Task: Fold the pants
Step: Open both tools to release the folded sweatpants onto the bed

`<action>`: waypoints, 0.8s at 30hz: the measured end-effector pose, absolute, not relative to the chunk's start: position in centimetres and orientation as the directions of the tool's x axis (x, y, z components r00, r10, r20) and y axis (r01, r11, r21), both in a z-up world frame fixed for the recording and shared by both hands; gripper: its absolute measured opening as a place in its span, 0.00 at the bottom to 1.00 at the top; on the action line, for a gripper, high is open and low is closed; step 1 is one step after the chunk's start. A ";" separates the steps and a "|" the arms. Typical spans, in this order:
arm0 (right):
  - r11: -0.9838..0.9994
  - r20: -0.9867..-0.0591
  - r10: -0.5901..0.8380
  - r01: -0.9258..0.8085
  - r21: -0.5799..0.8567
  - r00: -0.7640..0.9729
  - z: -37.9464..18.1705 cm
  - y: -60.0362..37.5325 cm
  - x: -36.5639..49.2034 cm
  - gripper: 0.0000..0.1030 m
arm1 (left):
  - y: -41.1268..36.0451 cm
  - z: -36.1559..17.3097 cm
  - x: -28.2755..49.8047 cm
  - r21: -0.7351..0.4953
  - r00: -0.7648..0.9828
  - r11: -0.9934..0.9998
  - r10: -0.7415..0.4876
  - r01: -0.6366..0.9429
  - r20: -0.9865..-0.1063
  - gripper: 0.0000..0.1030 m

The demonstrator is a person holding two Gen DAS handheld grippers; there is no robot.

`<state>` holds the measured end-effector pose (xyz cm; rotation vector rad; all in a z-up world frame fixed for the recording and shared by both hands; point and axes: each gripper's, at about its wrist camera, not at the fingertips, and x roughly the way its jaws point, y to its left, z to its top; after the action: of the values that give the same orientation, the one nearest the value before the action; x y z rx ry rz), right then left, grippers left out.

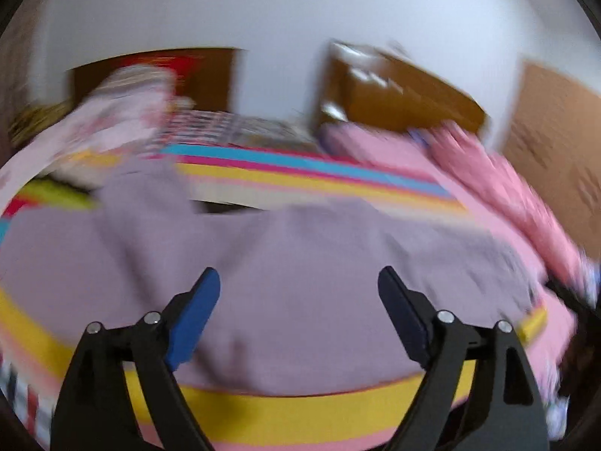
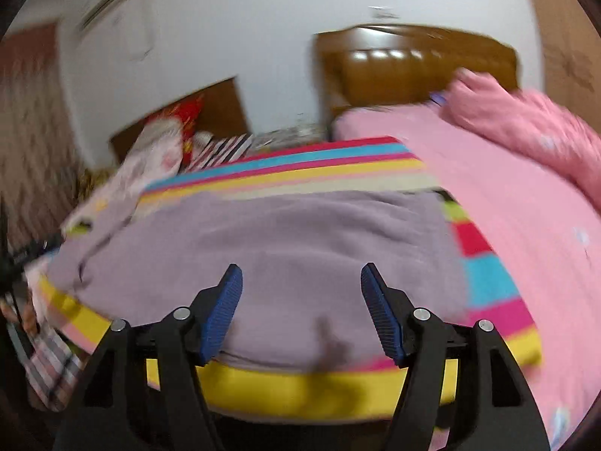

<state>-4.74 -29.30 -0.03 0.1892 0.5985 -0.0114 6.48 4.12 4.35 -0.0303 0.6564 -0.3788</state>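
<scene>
One pair of lilac pants (image 1: 300, 263) lies spread on one striped blanket (image 1: 300, 409) over a pink bed (image 2: 526, 233). Left tongs (image 1: 298, 282) and right tongs (image 2: 301, 276) gape empty at 6 o'clock; wooden headboard (image 2: 413, 64) at 1 o'clock.

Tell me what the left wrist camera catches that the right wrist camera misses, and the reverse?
Only the left wrist view shows the dark gap where the purple pants part. Only the right wrist view shows the wall-mounted air conditioner and the pants' right edge. Both share the pants on the striped blanket, the pink bedsheet, the wooden headboard, and open jaws on each gripper.
</scene>
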 end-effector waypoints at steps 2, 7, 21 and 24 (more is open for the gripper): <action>0.995 -0.579 0.030 0.033 0.098 0.815 -0.8 -26.9 -3.1 0.63 | -0.1 2.2 7.2 -0.071 0.671 0.911 -0.351 0.407 -0.653 0.84; 0.999 -0.720 0.011 -0.033 -0.016 0.693 -6.0 -25.8 -1.6 0.71 | -1.7 -3.2 8.6 -0.095 0.545 0.888 -0.357 0.450 -0.759 0.86; 0.997 -0.740 0.068 -0.077 0.022 0.670 1.7 -33.1 11.6 0.76 | -15.2 2.2 17.7 -0.044 0.446 0.805 -0.372 0.591 -0.814 0.95; 0.997 -0.761 0.061 -0.082 0.010 0.646 1.5 -34.3 13.0 0.76 | -17.4 0.9 14.9 -0.049 0.437 0.740 -0.448 0.671 -0.780 0.95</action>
<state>12.97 -34.31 1.45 -0.0263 0.8645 0.0817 14.95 -17.41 0.89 0.2861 0.8726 -0.7076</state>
